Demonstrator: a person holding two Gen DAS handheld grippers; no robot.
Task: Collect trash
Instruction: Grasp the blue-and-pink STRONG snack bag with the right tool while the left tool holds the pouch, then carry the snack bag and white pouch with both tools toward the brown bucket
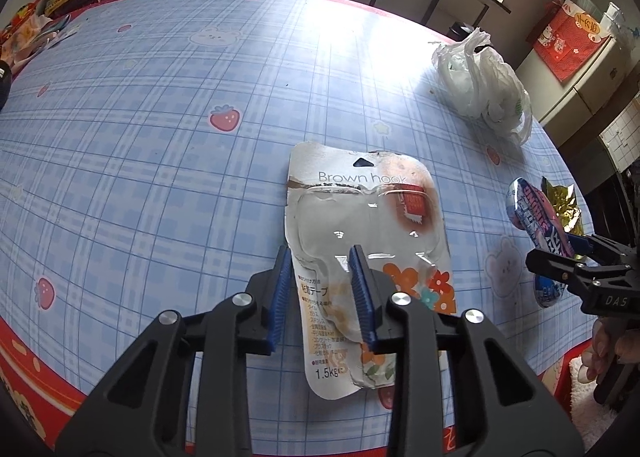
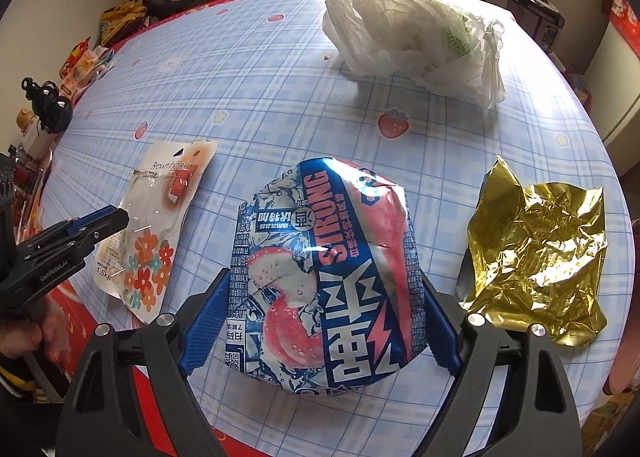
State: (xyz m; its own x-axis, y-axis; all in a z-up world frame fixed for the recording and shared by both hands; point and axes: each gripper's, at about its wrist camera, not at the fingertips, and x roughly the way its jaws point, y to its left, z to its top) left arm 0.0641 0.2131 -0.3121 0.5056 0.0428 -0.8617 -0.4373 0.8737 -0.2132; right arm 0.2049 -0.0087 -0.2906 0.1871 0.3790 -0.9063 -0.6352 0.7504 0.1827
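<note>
Three pieces of trash on the checked tablecloth (image 2: 280,105), none yet bagged.

Item one: hook blister pack (image 1: 360,241), flat on the table near its front edge; left gripper (image 1: 324,297) has its jaws narrowed around the pack's lower left part, though whether the pads actually pinch it cannot be told. Item two: pink-and-blue snack wrapper (image 2: 320,277), puffed up between the widely spread jaws of the right gripper (image 2: 320,321) (pads at both sides; appears gripped and lifted slightly, by my judgement). Item three: crumpled gold foil wrapper (image 2: 536,257), untouched, just right of it. Container: white plastic bag (image 2: 412,37), well apart toward the far side, slumped; contents hidden. Remaining: all three items still to go in.
</note>
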